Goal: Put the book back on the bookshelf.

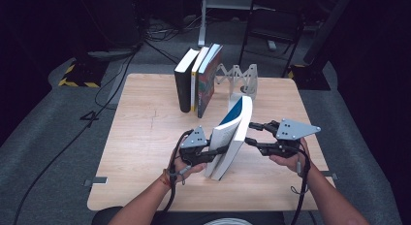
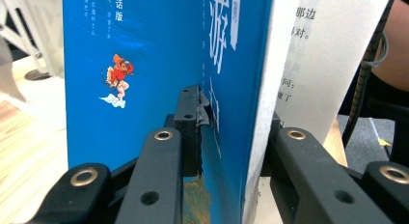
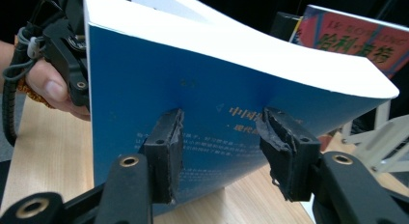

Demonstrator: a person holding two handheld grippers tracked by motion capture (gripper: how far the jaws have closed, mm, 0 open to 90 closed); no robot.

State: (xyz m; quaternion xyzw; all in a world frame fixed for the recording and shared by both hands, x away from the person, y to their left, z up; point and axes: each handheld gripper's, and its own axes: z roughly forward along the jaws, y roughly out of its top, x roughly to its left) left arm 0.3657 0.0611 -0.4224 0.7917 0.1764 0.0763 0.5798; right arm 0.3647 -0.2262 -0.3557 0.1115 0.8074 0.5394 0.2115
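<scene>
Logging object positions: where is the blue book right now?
High view: blue book stands tilted at the table's near middle, between the left claw and right claw, in front of three upright books.
</scene>
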